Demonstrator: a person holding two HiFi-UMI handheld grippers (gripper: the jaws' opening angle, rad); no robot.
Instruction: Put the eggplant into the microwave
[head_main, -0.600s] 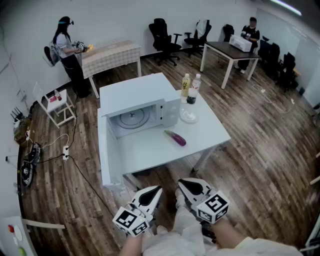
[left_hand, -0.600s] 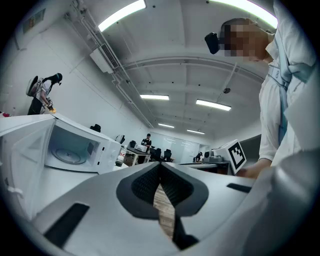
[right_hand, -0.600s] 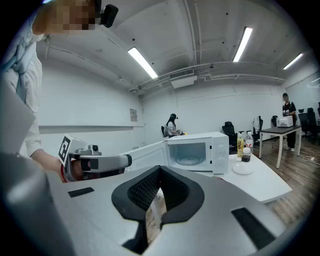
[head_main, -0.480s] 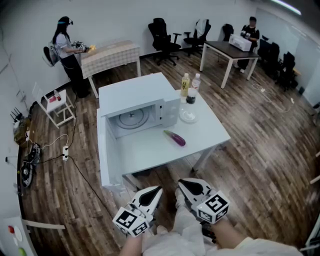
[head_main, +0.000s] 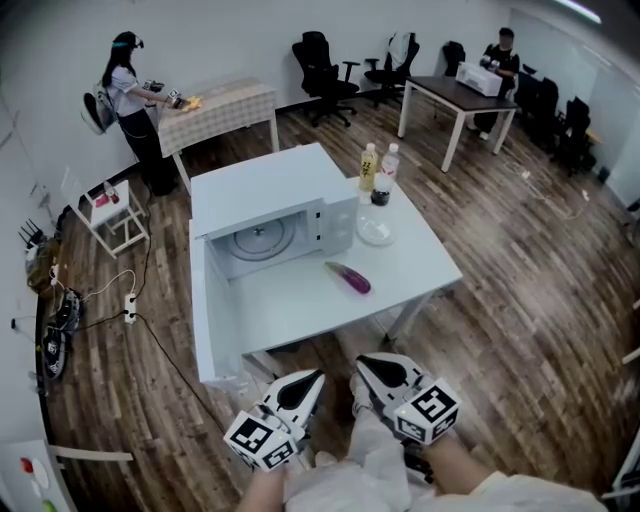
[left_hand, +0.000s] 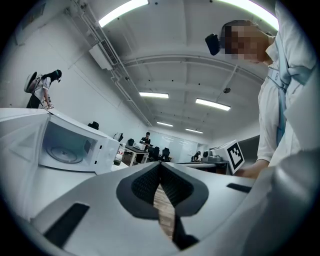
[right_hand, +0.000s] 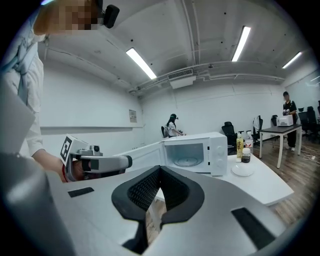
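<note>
A purple eggplant (head_main: 350, 277) lies on the white table (head_main: 420, 262), just in front of the white microwave (head_main: 262, 190). The microwave's door (head_main: 203, 315) hangs wide open to the left, showing the glass turntable inside (head_main: 255, 240). Both grippers are held low near my body, short of the table's near edge. My left gripper (head_main: 311, 383) has its jaws together with nothing between them. My right gripper (head_main: 366, 369) is likewise shut and empty. The microwave (left_hand: 75, 146) (right_hand: 200, 152) appears in both gripper views; the eggplant does not.
Two bottles (head_main: 378, 172) and a small white dish (head_main: 376, 231) stand on the table right of the microwave. A person (head_main: 125, 100) works at a checked table (head_main: 218, 108) at the back left. Chairs (head_main: 325, 68) and a desk (head_main: 455, 95) stand behind.
The head view has shifted slightly, so table and microwave sit a little lower-left in frame. Both grippers stay in place, shut.
</note>
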